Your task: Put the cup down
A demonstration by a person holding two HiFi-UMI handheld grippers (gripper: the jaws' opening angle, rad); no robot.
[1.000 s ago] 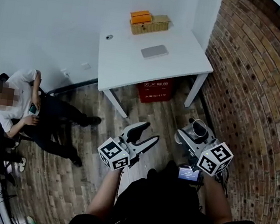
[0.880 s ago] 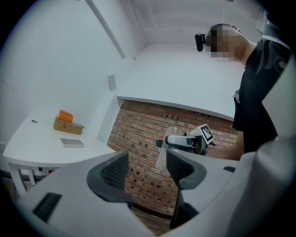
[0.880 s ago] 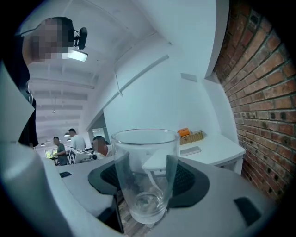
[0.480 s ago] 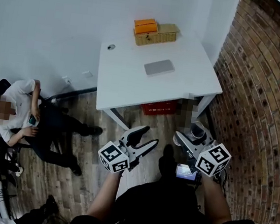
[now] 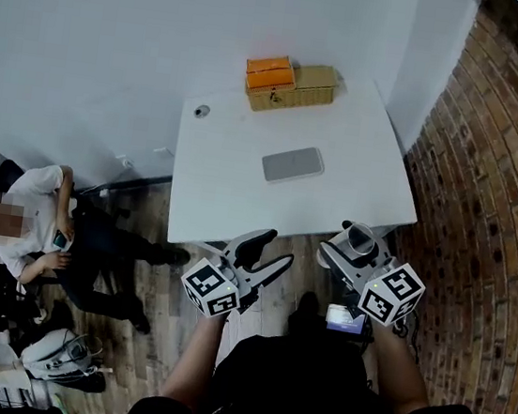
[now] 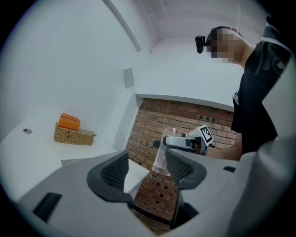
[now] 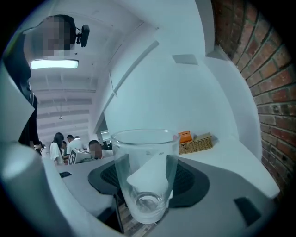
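Jaws of my right gripper (image 5: 346,249) are clenched on the cup (image 7: 144,176). It is clear glass, upright and empty, with one pad on each side of its lower wall. Jaws of my left gripper (image 5: 266,252) stand released and wide, with nothing between them.

Position: the cup is in the air, resting on nothing, at the near edge of the tabletop (image 5: 233,188), toward its right corner. The head view does not tell me whether the cup is already above the tabletop or just short of the edge.

Change over the last second: the tabletop has drawn in toward me. A second ago it lay well apart from both grippers, with floor showing between. Now its near edge sits just beside both sets of jaws. The hold on the cup looks unchanged, and the left jaws are as wide as before.

Reading: the approach is nearly done. The put-down itself has not begun.

On the tabletop: a flat grey pad (image 5: 293,165) near the middle, and a wicker basket (image 5: 316,88) and an orange box (image 5: 270,71) at the far edge. The near right part is bare, so there is room for the cup.

Next, by my judgement: carry the cup forward over that bare part, lower it upright until the base bears, then let go. The risk is setting smooth glass too close to the tabletop's edge.
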